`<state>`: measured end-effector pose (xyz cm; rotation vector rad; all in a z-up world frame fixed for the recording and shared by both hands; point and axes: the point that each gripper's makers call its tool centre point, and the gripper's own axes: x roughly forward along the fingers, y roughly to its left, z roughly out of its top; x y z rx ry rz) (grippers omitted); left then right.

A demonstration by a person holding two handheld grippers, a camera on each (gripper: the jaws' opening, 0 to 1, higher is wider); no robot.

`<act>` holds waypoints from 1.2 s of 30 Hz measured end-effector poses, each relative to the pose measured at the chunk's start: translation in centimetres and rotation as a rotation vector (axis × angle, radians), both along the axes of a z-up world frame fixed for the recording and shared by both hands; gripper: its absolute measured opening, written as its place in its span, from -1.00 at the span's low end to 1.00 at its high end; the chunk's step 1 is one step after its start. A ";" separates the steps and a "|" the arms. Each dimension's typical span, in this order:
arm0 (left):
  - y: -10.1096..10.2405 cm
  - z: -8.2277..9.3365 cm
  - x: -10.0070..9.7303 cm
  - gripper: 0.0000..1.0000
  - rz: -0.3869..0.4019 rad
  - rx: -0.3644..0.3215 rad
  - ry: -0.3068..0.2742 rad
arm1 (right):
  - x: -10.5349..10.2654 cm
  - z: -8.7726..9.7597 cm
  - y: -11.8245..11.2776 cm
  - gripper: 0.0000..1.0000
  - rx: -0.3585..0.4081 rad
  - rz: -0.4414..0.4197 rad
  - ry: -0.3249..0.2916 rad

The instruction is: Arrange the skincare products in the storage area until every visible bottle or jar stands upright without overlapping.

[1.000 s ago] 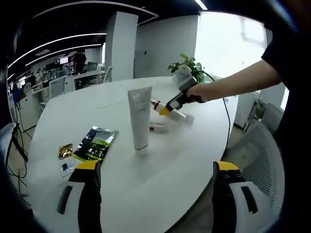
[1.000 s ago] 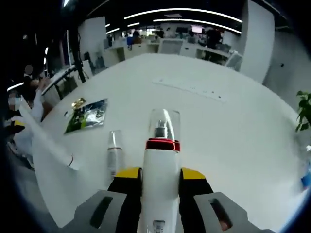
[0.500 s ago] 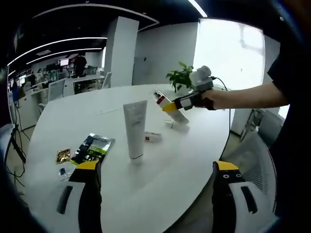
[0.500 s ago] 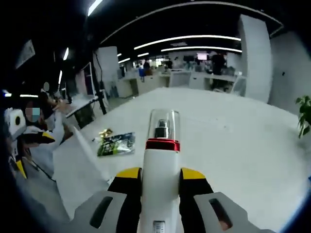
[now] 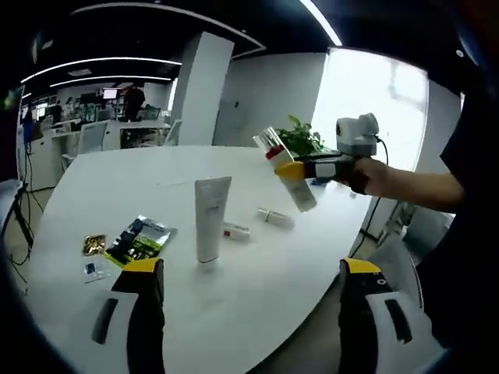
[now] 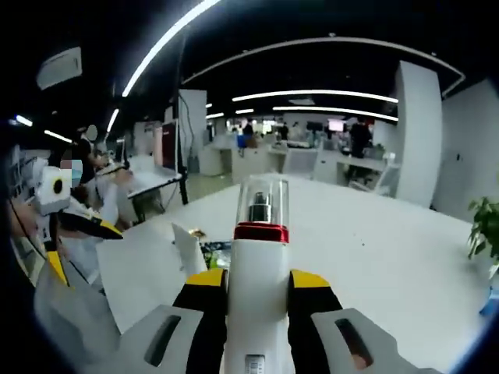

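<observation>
Left gripper view gives us the clearest read of the layout: our right gripper [image 5: 290, 170] holds a white pump bottle [image 5: 285, 167] in the air above the far side of the white table [image 5: 257, 288], the bottle tilted with its red collar and clear cap pointing up and away from the hand. Its long axis is well off vertical, so we judge that the coming move turns on rolling the wrist until the base faces the tabletop before lowering.

In the right gripper view the same bottle [image 6: 257, 288] sits clamped between the yellow-tipped jaws, which are closed snugly against its body, with the cap running straight out ahead of them.

Below the raised bottle, a white tube [image 5: 209, 218] already stands upright on its cap near the middle of the table. Just beside it lie two small items on their sides: a little red-and-white piece [image 5: 235, 231] and a small pale bottle [image 5: 275, 217]. These remain to be stood up, so we judge the task to be partway done.

Our left gripper [image 5: 248, 312] hangs low at the near edge with its jaws spread wide and nothing between them. A green sachet [image 5: 140, 239] and a small gold packet [image 5: 94, 245] lie flat to the tube's left.
</observation>
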<state>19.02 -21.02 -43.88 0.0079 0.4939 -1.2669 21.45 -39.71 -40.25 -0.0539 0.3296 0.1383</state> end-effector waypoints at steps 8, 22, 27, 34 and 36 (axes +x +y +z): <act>0.5 2.4 0.5 0.84 0.019 -0.051 0.008 | -0.5 2.6 3.7 -0.59 -0.042 0.051 -0.064; -1.4 5.9 0.7 0.76 0.045 -0.159 0.069 | -1.0 3.0 9.9 -0.58 -0.067 0.194 -0.097; -2.0 7.8 1.1 0.68 0.087 -0.251 0.149 | -1.0 3.5 11.6 -0.58 -0.049 0.235 -0.129; -2.8 10.2 1.6 0.54 0.116 -0.267 0.122 | -0.6 4.2 13.5 -0.58 -0.026 0.261 -0.167; -2.6 10.3 2.1 0.43 0.157 -0.245 0.102 | -0.5 4.3 14.0 -0.58 -0.008 0.265 -0.174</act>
